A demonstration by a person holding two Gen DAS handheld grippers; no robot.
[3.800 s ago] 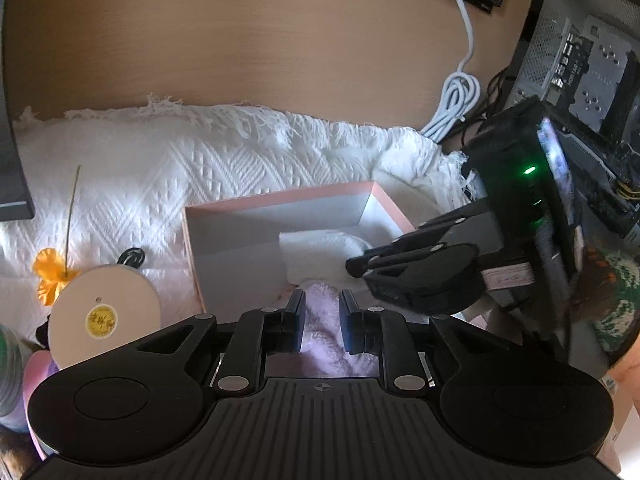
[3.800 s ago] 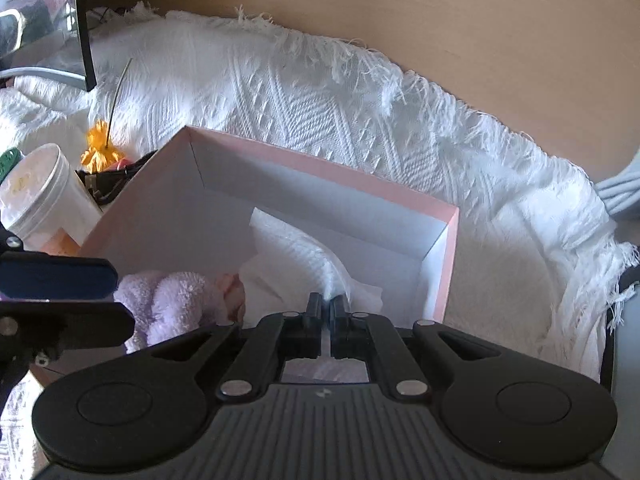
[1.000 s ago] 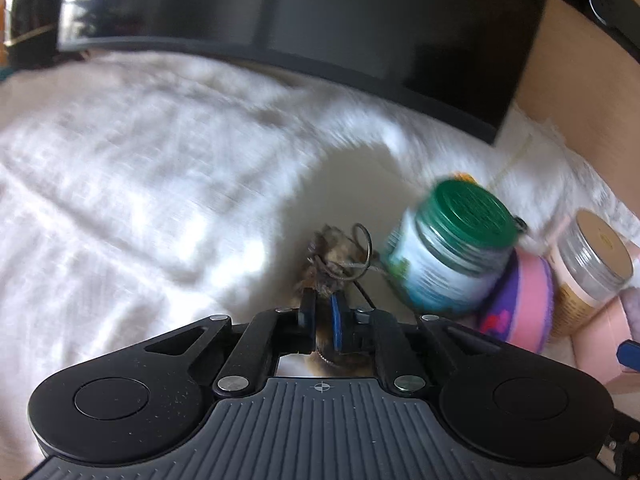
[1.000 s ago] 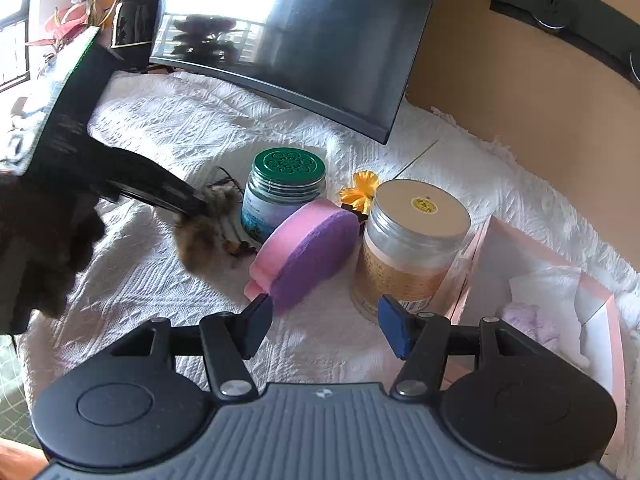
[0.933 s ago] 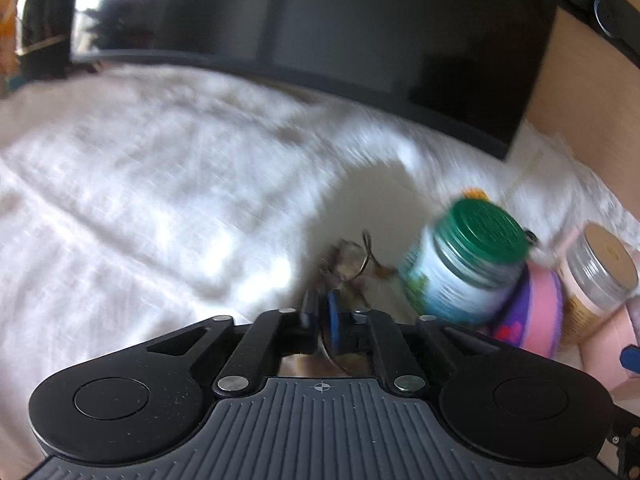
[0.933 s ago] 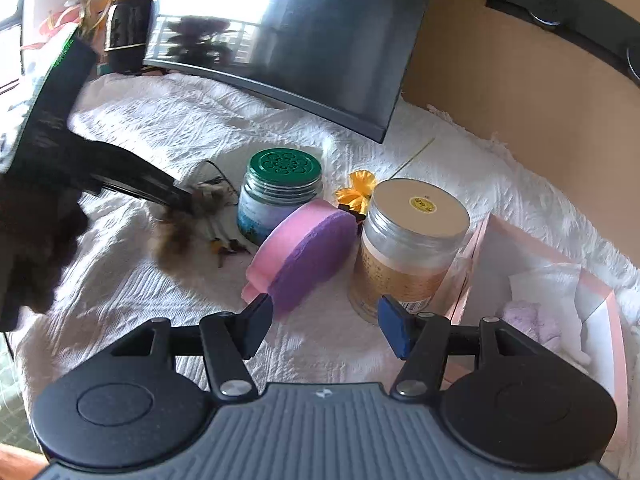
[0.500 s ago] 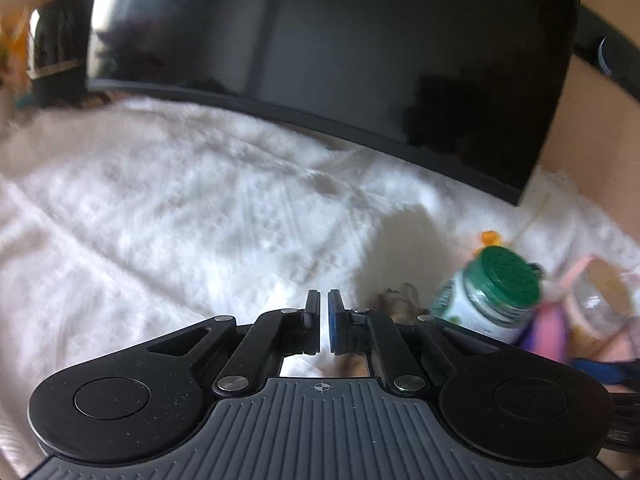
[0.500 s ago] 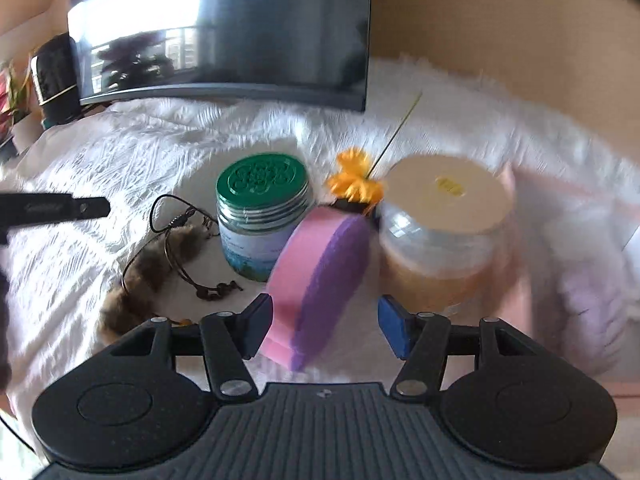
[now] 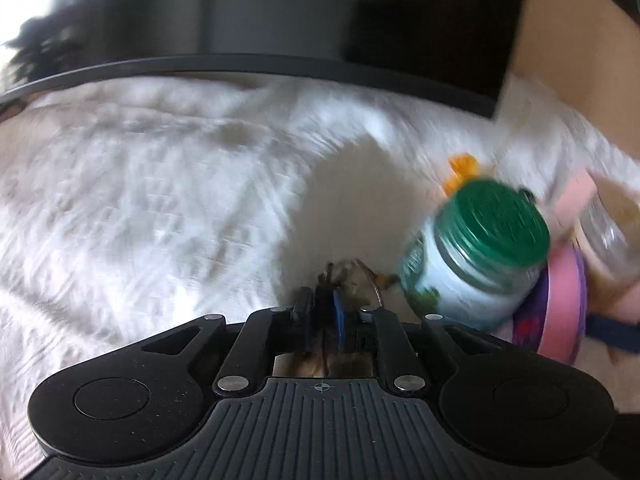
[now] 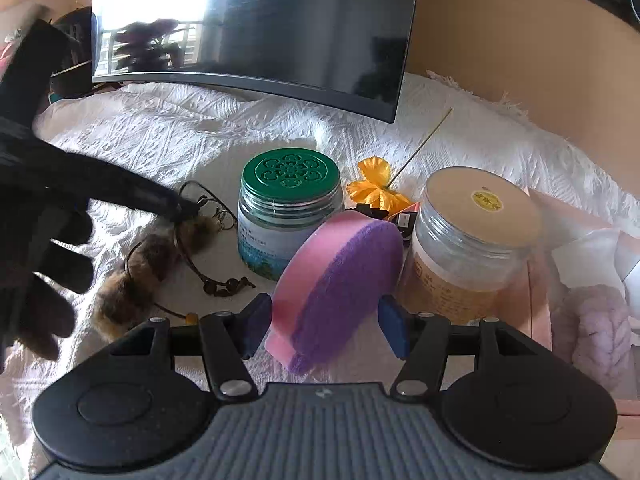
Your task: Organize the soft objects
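A brown furry tail charm point(image 10: 148, 268) with a cord lies on the white cloth point(image 10: 200, 132), left of a green-lidded jar point(image 10: 290, 208). My left gripper point(image 9: 324, 312) is shut on its top end; in the right wrist view its tips point(image 10: 182, 208) pinch the fur by the cord. A pink and purple sponge point(image 10: 340, 280) leans on edge between the open fingers of my right gripper point(image 10: 324, 328), not squeezed. A pink box point(image 10: 540, 280) at the right holds a lilac fluffy towel point(image 10: 592, 320) and a white tissue point(image 10: 588, 248).
A tan-lidded jar point(image 10: 476, 240) stands between the sponge and the box. An orange flower on a stick point(image 10: 376, 188) lies behind the jars. A dark curved monitor point(image 10: 256, 24) stands at the back. The wooden wall point(image 10: 520, 60) is behind it.
My left gripper came back down and closed on the furry charm after lifting off it. My right gripper moved in so the sponge sits between its open fingers.
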